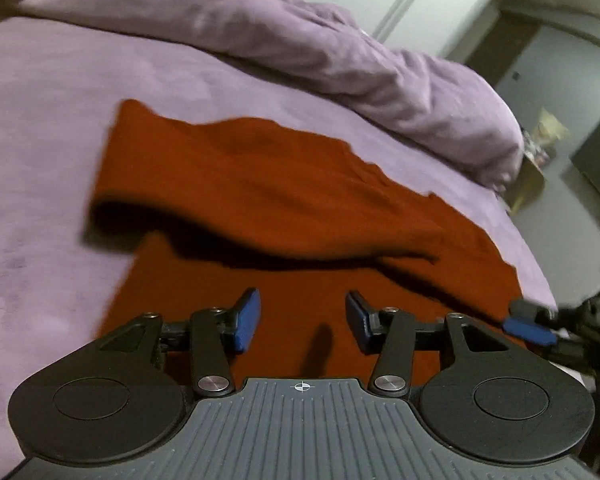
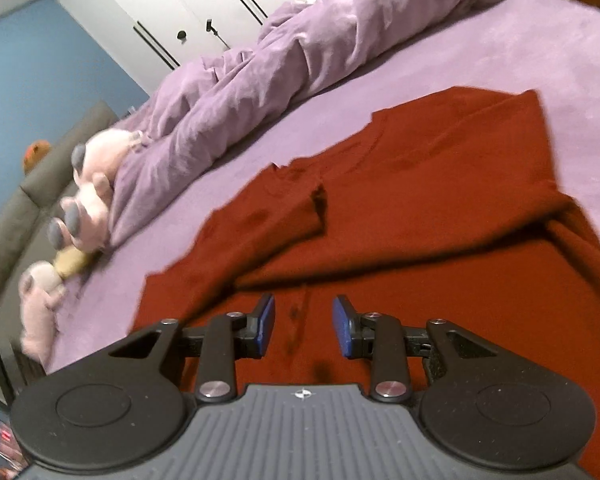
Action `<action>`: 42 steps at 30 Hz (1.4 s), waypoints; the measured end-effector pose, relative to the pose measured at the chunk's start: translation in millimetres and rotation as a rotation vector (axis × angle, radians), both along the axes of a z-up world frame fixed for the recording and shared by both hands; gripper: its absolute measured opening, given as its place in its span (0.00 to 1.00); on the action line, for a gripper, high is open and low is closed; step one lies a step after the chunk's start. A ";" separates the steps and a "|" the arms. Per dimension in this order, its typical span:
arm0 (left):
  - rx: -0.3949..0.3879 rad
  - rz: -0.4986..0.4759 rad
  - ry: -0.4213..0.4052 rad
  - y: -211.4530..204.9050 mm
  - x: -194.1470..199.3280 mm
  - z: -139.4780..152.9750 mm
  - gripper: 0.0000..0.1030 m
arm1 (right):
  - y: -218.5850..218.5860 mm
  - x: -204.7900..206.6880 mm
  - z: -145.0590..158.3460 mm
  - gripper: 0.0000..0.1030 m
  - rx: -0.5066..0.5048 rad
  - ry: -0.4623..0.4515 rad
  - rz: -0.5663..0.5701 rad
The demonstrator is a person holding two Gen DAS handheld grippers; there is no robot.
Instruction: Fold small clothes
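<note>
A rust-red garment [image 1: 260, 188] lies spread on the purple bed sheet [image 1: 40, 128], with one side folded over the rest and a dark shadow under that fold. My left gripper [image 1: 303, 322] hovers over the near part of the red cloth, its blue pads apart and nothing between them. In the right wrist view the same garment [image 2: 440, 208] shows its folded flap and a small notch in one edge. My right gripper [image 2: 303, 326] stands open above the cloth with an empty gap. The right gripper's blue pad [image 1: 530, 330] also shows at the right edge of the left wrist view.
A crumpled purple duvet [image 1: 340, 52] lies along the far side of the bed. Pink plush toys [image 2: 88, 196] sit beside the duvet [image 2: 260, 76] near a grey headboard [image 2: 16, 216]. White wardrobe doors [image 2: 188, 4] stand behind. The bed's edge drops off at the right in the left wrist view.
</note>
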State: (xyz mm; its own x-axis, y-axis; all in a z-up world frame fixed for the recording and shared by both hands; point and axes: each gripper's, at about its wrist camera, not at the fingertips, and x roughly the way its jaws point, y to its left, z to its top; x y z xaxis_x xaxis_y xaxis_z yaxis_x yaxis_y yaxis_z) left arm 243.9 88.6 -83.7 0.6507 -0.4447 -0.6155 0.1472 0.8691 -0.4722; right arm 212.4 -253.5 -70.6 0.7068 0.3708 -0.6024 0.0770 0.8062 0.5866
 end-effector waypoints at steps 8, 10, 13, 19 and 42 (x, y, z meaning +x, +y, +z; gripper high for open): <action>-0.028 0.078 0.035 26.3 -2.6 -5.8 0.61 | 5.0 98.5 -36.2 0.60 0.062 0.056 -0.045; -0.030 0.079 0.031 26.8 -2.8 -5.2 0.61 | 7.4 109.6 -42.7 0.59 0.096 0.061 -0.060; -0.018 0.083 0.031 27.0 -0.2 -4.6 0.61 | 22.0 116.2 -36.1 0.40 0.060 0.034 -0.012; 0.000 0.099 0.040 21.0 10.0 0.9 0.62 | 33.7 108.2 -6.2 0.09 -0.122 -0.059 0.057; 0.062 0.068 0.046 -15.4 19.9 18.3 0.64 | -85.4 50.8 -26.5 0.10 -0.150 -0.002 -0.146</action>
State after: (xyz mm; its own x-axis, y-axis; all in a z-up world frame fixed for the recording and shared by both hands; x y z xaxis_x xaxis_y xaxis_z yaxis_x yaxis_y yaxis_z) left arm 263.8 73.2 -65.4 0.6483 -0.3602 -0.6707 0.0661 0.9043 -0.4218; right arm 263.2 -338.9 -97.0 0.7479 0.1707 -0.6415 0.1984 0.8647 0.4614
